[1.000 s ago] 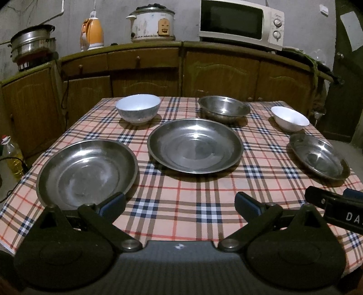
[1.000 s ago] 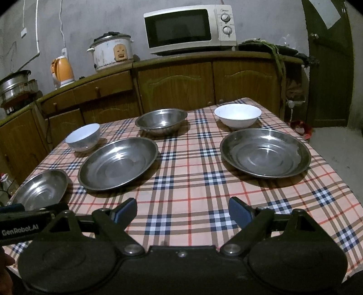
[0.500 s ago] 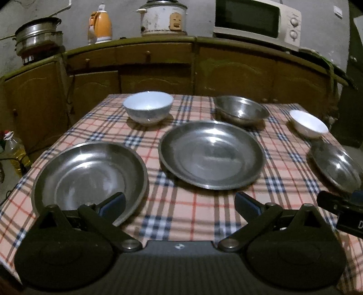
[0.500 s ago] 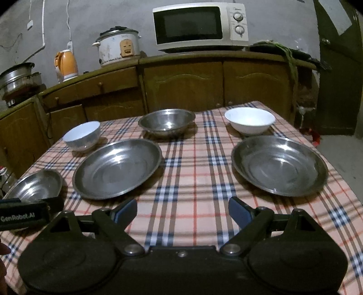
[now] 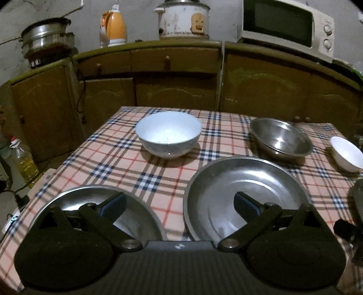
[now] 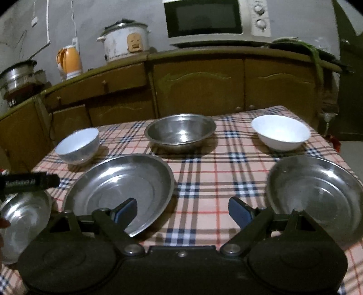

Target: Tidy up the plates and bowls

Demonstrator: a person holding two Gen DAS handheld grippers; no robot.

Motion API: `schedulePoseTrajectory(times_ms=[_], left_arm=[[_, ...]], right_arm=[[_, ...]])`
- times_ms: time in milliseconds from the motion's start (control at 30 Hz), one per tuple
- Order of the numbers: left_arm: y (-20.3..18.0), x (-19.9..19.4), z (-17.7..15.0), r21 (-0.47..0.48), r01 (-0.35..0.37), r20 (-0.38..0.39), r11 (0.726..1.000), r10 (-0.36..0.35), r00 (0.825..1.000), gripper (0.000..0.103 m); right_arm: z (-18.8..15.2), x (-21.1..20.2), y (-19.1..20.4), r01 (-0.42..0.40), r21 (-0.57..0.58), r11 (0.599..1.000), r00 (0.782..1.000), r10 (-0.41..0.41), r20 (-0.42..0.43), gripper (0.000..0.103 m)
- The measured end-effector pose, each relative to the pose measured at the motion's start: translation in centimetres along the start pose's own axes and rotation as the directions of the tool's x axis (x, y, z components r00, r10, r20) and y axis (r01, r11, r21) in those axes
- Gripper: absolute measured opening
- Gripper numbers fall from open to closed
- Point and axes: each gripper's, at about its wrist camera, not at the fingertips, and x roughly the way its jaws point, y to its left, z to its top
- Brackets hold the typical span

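- The left gripper (image 5: pixel 179 203) has its fingers spread wide and holds nothing; it hangs over the near edge of the table (image 5: pixel 118 154), one finger above the left steel plate (image 5: pixel 136 217) and the other above the middle steel plate (image 5: pixel 226 181).
- The right gripper (image 6: pixel 182 210) is also wide apart and empty, over the bare checked tablecloth (image 6: pixel 204 177) between the middle steel plate (image 6: pixel 127 181) and the right steel plate (image 6: pixel 317 188).
- The cloth between the dishes is free, and the strip in front of the right gripper is the widest open room.
- The three plates are round, shallow, shiny steel, and they lie flat in a row along the near side, apart from each other.
- Behind them stand a white bowl (image 5: pixel 168 133) on the left, a steel bowl (image 6: pixel 180 131) in the middle and a second white bowl (image 6: pixel 281 131) on the right, near the right table edge.
- All bowls and plates stand upright and look empty.
- Behind the table there are wooden cabinets (image 6: pixel 199 88) with a microwave (image 6: pixel 204 20), a rice cooker (image 6: pixel 124 42) and an orange kettle (image 6: pixel 69 60) on top.
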Motion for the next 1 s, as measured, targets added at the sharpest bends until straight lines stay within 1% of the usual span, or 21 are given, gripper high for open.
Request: schedulePoseTrajectory(times_ms=[133,233,267,433,500,533,567,600,667,700,733,767,800,833,900,1000], left_arm=[[-0.4,2.4,0.4,0.033,-0.003,-0.034,0.999,0.004,0.999,0.101],[-0.5,4.2,0.5,0.047,-0.003,-0.067,0.999,0.006,0.998,0.100],[-0.5,4.7,0.5,0.050,-0.005,-0.080,0.999,0.009,0.997,0.098],[-0.7,6.9,0.7,0.058,0.017,-0.132,0.998,-0.009,0.991,0.082],[-0.9,7.6,0.7,0.065,0.028,-0.151,0.998,-0.018,0.988,0.064],[-1.0,7.9,0.6,0.066,0.032,-0.161,0.997,-0.021,0.987,0.060],[-1.1,8.2,0.6,0.067,0.039,-0.169,0.997,-0.028,0.985,0.051],[-1.2,8.4,0.6,0.067,0.049,-0.177,0.997,-0.036,0.983,0.042],[-1.2,8.4,0.5,0.060,0.061,-0.174,0.996,-0.050,0.983,0.035],[-1.4,8.4,0.6,0.064,0.055,-0.171,0.996,-0.043,0.984,0.031],[-1.4,8.3,0.6,0.066,0.057,-0.168,0.996,-0.046,0.985,0.029],[-1.4,8.3,0.6,0.062,0.058,-0.166,0.996,-0.047,0.985,0.028],[-1.4,8.2,0.6,0.059,0.058,-0.165,0.997,-0.048,0.985,0.026],[-1.3,8.0,0.7,0.054,0.057,-0.162,0.997,-0.048,0.986,0.025],[-1.2,7.3,0.8,0.048,0.066,-0.151,0.997,-0.058,0.987,0.021],[-1.6,6.0,1.0,0.061,0.071,-0.121,0.996,-0.063,0.991,0.021]], right_arm=[[0.3,2.8,0.5,-0.006,-0.004,1.000,0.999,0.006,-0.033,0.103],[0.3,4.5,0.3,-0.031,0.025,0.999,0.998,0.033,-0.062,0.102],[0.3,4.9,0.3,-0.038,0.034,0.999,0.997,0.041,-0.068,0.102],[0.3,6.9,0.5,-0.058,0.054,0.997,0.994,0.063,-0.094,0.100],[0.2,7.4,0.4,-0.076,0.065,0.995,0.991,0.082,-0.101,0.097],[0.2,7.6,0.5,-0.085,0.067,0.994,0.990,0.092,-0.105,0.093],[0.2,7.8,0.5,-0.097,0.068,0.993,0.989,0.104,-0.109,0.086],[0.1,7.9,0.6,-0.104,0.069,0.992,0.987,0.111,-0.113,0.082],[0.1,8.2,0.6,-0.119,0.070,0.990,0.985,0.127,-0.120,0.057],[0.1,8.3,0.6,-0.119,0.066,0.991,0.985,0.126,-0.117,0.050],[0.2,8.4,0.6,-0.133,0.070,0.989,0.983,0.141,-0.121,0.035],[0.2,8.5,0.6,-0.129,0.076,0.989,0.982,0.138,-0.126,0.031],[0.3,8.4,0.6,-0.125,0.078,0.989,0.983,0.134,-0.125,0.029],[0.2,8.3,0.4,-0.123,0.080,0.989,0.984,0.132,-0.120,0.023],[0.2,7.9,0.0,-0.115,0.092,0.989,0.986,0.125,-0.112,0.022],[0.4,6.8,-0.4,-0.113,0.092,0.989,0.988,0.121,-0.097,0.022]])
